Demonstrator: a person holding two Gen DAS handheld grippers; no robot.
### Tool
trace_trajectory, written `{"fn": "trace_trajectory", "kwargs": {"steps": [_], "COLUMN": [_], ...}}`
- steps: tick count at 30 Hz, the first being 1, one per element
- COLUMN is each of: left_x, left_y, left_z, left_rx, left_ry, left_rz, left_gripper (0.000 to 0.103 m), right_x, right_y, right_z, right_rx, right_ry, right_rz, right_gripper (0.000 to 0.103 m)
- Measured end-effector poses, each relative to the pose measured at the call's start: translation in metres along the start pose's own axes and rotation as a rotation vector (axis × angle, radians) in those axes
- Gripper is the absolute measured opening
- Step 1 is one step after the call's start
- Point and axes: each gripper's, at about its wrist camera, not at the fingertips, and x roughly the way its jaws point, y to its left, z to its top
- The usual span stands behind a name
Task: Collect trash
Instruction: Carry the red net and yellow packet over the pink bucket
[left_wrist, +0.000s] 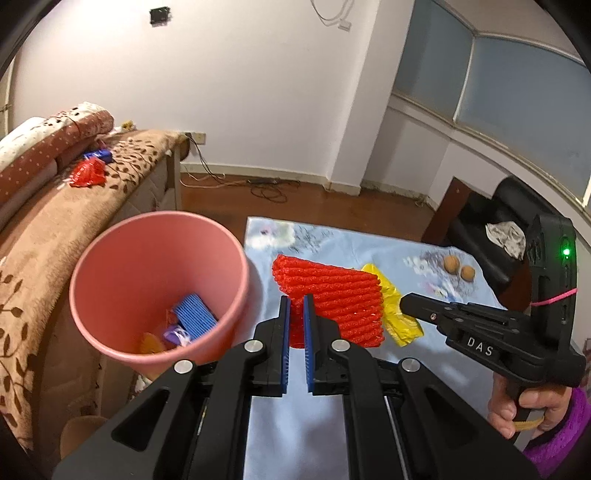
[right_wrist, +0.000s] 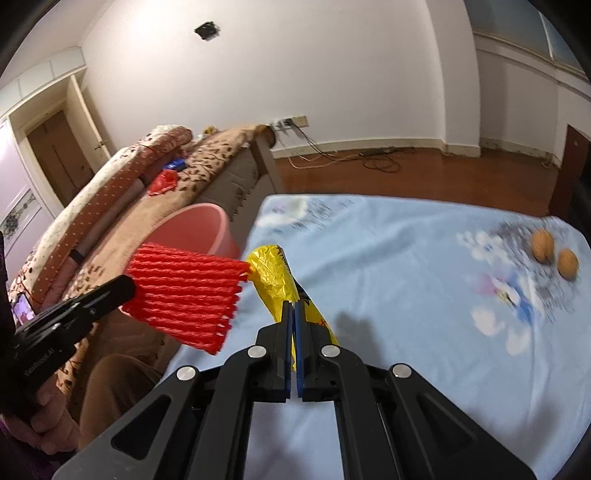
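My left gripper is shut on a red foam net sleeve, which hangs above the light blue tablecloth. In the right wrist view that red sleeve juts from the left gripper at the left. My right gripper is shut on a yellow plastic wrapper, lifted off the cloth. From the left wrist view, the yellow wrapper shows behind the sleeve, at the tip of the right gripper. A pink bin stands left of the table, with scraps inside.
Two walnuts lie on the cloth's far right side, seen too in the right wrist view as walnuts. A brown sofa with a red wrapper flanks the bin. A black chair holds a crumpled tissue. Cables trail on the wooden floor.
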Motion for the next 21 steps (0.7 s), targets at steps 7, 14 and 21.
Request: {"fn": "trace_trajectory", "kwargs": {"steps": [7,14,21], "left_x": [-0.013,-0.023,-0.019], "left_y": [0.023,0.054,0.083], "left_z": [0.018,0.035,0.041], "left_rx": [-0.030,-0.061,-0.081], "left_ry": [-0.058,-0.099,-0.101], "left_rz": [0.060,0.128,0.213], "left_gripper": [0.006,0.006,0.006], "right_x": [0.014,0.034,0.058], "right_y": [0.034,0.070,0.102], "right_z": [0.026,0.048,0.059], "right_rx": [-0.026,-0.055,-0.095], "right_ry": [-0.009,-0.005,0.014], "right_rz": [0.048,0.092,0.120], "right_gripper": [0.001,0.001,0.001]}}
